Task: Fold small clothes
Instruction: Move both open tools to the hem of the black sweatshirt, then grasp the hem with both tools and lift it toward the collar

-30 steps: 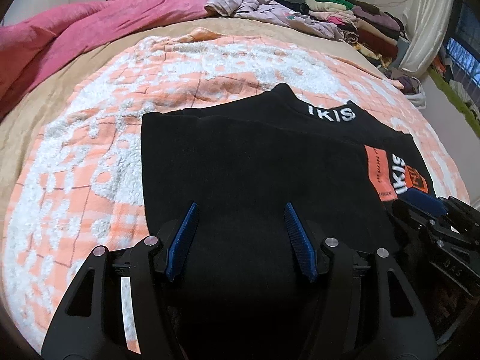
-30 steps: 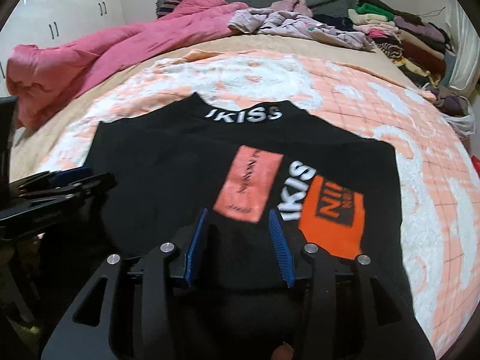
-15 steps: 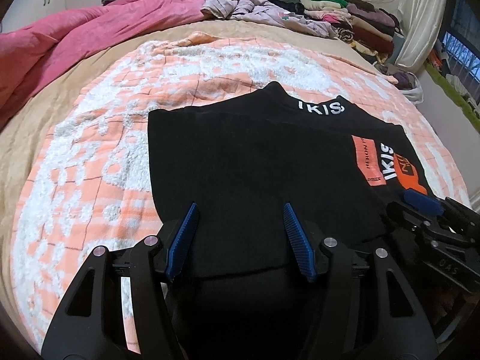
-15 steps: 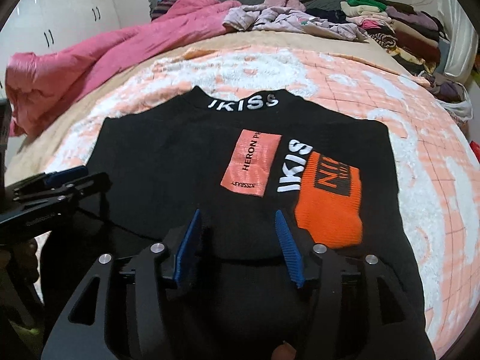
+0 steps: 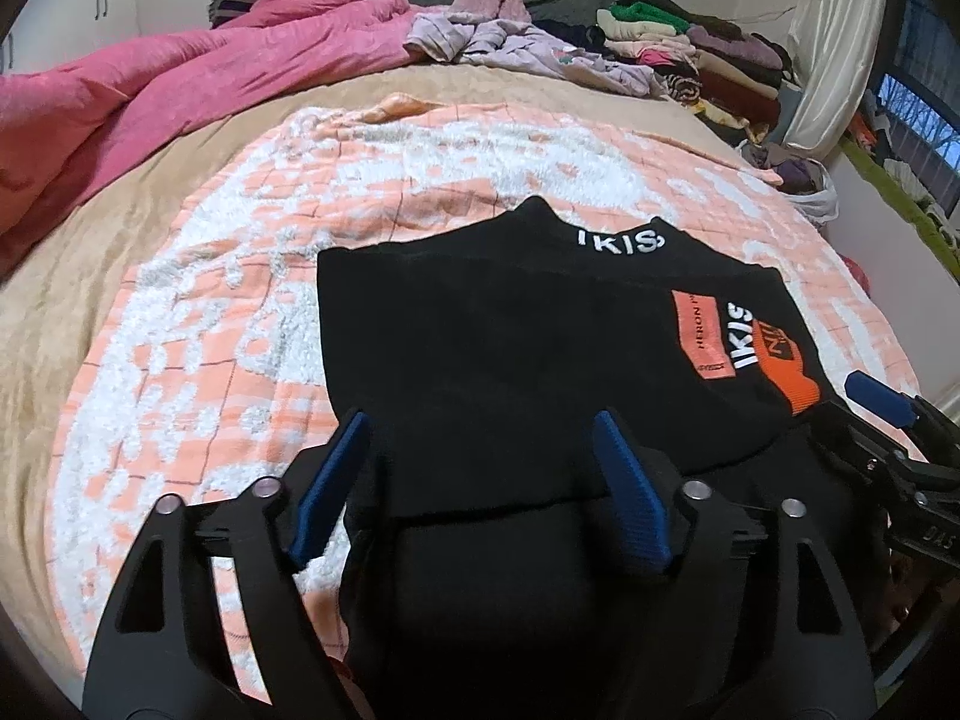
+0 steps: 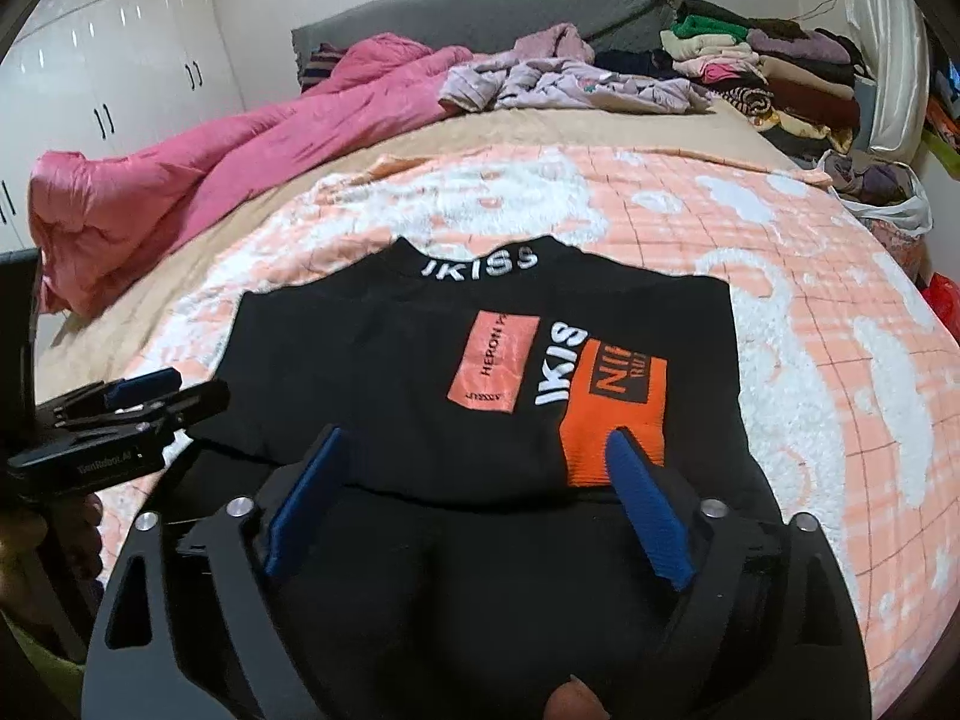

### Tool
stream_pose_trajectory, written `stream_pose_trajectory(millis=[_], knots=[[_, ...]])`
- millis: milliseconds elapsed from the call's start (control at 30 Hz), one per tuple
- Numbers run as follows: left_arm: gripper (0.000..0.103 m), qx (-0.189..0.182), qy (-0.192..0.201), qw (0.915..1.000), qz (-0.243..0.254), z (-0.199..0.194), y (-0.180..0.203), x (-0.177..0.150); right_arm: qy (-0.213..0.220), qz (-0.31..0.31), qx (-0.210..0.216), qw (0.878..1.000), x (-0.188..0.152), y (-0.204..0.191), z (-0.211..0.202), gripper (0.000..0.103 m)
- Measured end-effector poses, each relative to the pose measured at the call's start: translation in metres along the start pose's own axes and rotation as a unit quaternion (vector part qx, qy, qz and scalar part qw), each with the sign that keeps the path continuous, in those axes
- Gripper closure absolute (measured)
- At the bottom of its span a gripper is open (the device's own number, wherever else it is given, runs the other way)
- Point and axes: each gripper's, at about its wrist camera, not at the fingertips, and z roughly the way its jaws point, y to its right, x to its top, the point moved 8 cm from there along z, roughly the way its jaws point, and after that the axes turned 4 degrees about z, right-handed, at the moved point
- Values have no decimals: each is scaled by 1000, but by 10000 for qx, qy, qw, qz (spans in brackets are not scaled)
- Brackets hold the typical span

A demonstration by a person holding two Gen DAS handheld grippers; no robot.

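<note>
A black top (image 5: 510,336) (image 6: 372,372) with white "IKISS" lettering and orange patches lies on the peach-and-white blanket (image 5: 198,336) (image 6: 828,324), its near part folded so a fold edge runs across in front of both grippers. My left gripper (image 5: 480,426) is open and empty over the near left part of the top. My right gripper (image 6: 474,438) is open and empty over the near right part, by the orange patch. Each gripper shows at the edge of the other's view, the right one (image 5: 882,402) and the left one (image 6: 144,387).
A pink duvet (image 5: 150,90) (image 6: 210,168) lies bunched along the left. Loose lilac clothes (image 5: 516,42) (image 6: 570,84) and a stack of folded clothes (image 5: 690,54) (image 6: 768,66) sit at the bed's far end. White wardrobe doors (image 6: 108,60) stand at the left.
Both grippers have pulled back toward me and risen, so more of the top shows. The right gripper's fingers have spread wider. The top itself has stayed in place.
</note>
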Motion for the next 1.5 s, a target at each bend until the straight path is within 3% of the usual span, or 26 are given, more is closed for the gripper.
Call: stream_pose_trajectory(millis=[367,867,1500], knots=[[10,222,298,9993,62,-28,-1,6,281,-50,-38,9996,7,-6,-26,8],[10,331,382,9987,25,-50,-9,-9,463,-118,-144,9988,-1,-2,-52,6],[10,428,322,9986,-42,-66,-22,-39,371,-221,-301,9986,-34,6,-70,6]])
